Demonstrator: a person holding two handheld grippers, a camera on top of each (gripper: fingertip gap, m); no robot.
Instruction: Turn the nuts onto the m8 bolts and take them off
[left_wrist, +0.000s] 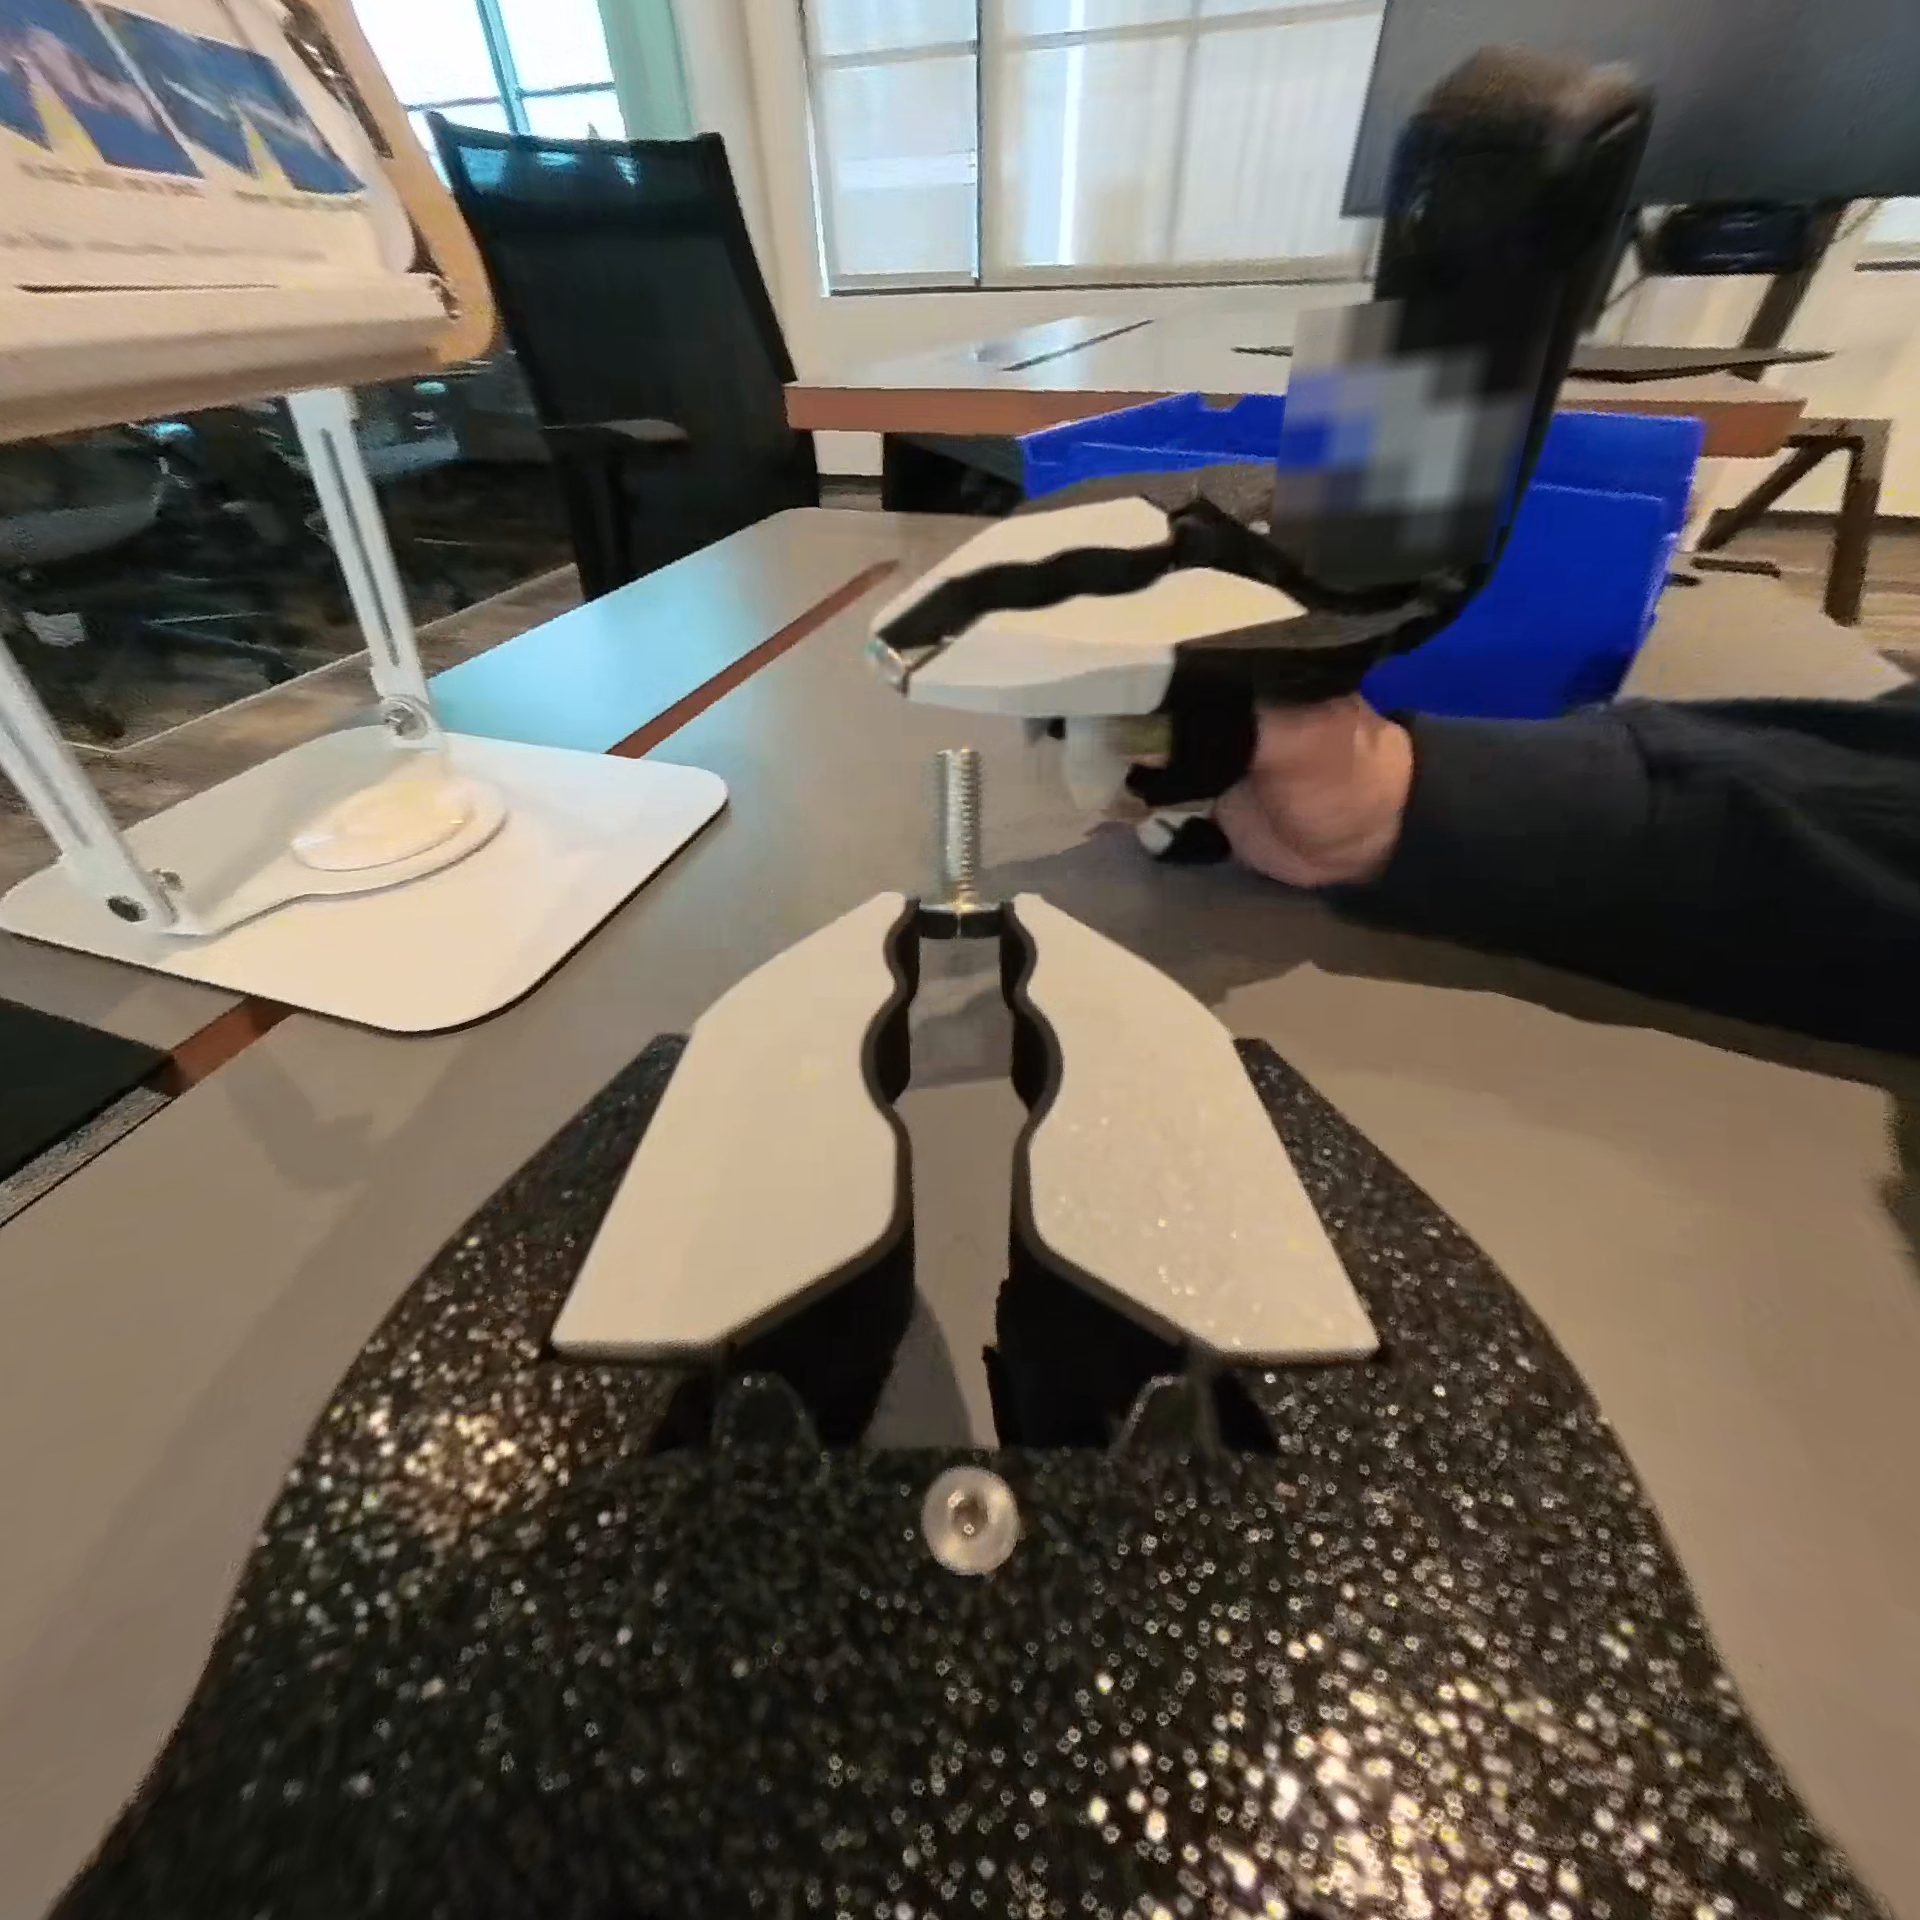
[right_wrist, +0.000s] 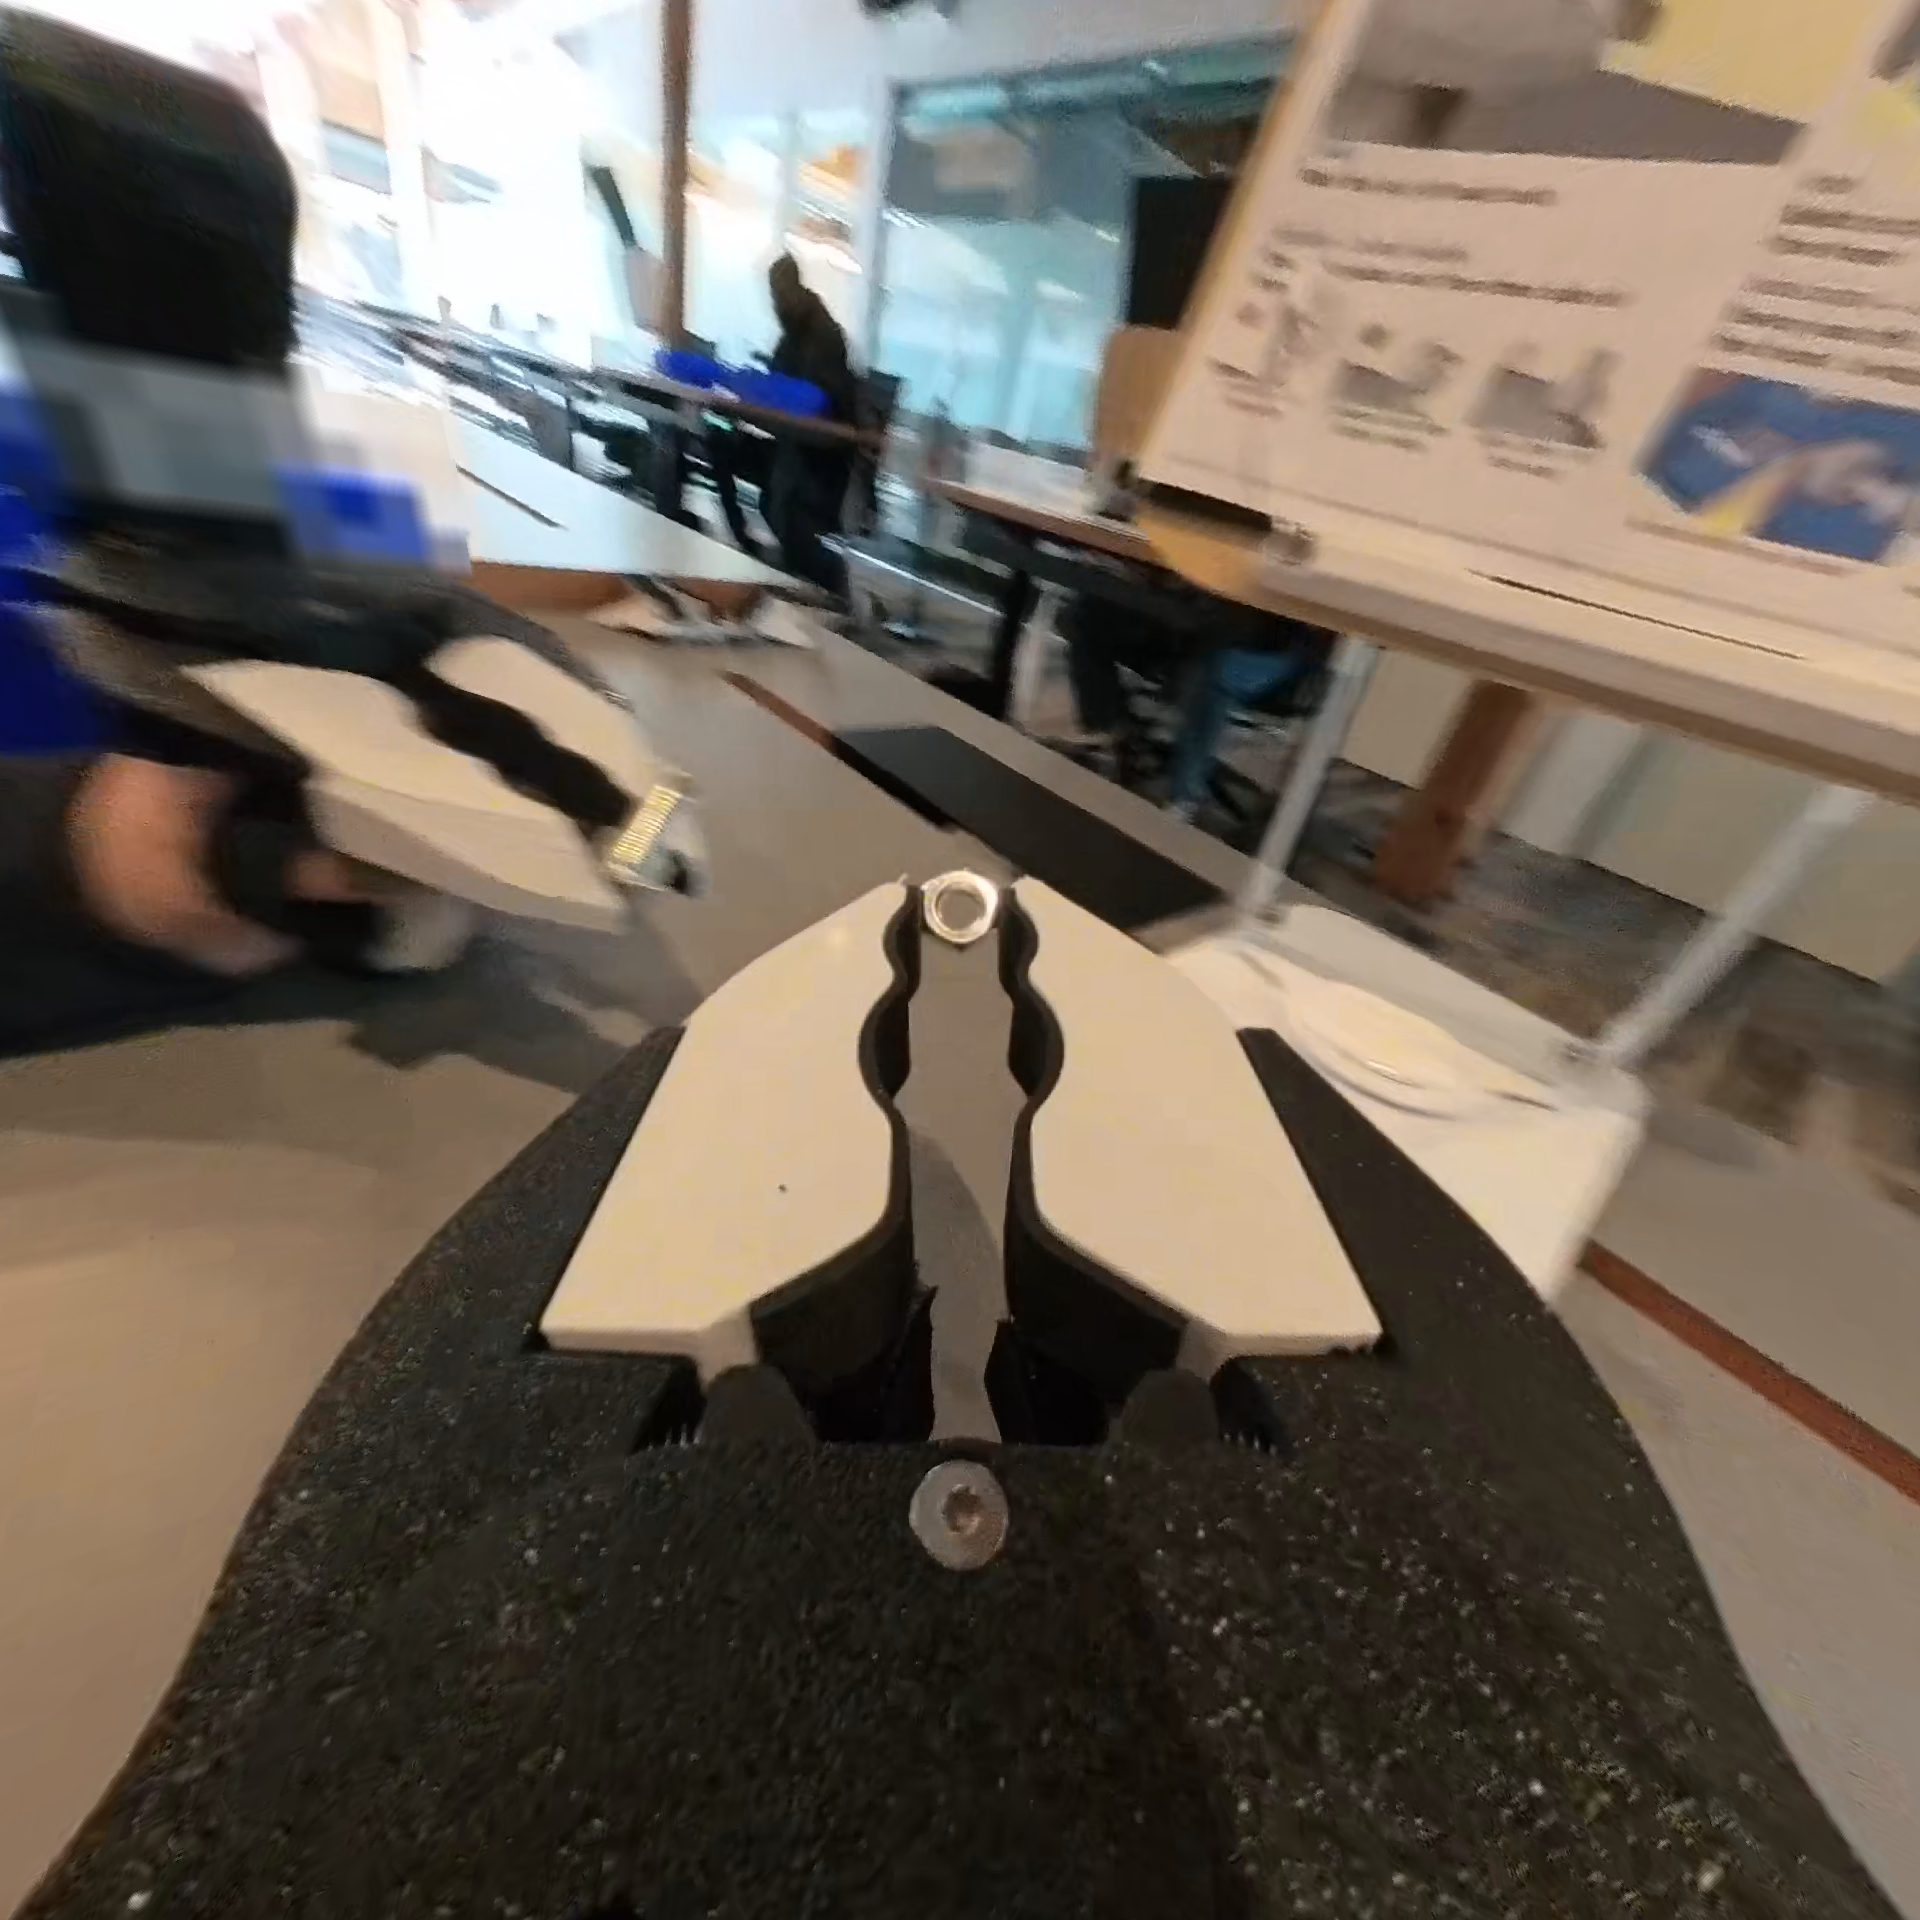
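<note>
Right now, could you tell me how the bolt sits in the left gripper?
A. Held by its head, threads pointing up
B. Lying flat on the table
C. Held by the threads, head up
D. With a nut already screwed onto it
A: the left gripper clamps the bolt by its head, its bare threads standing upright.
</note>
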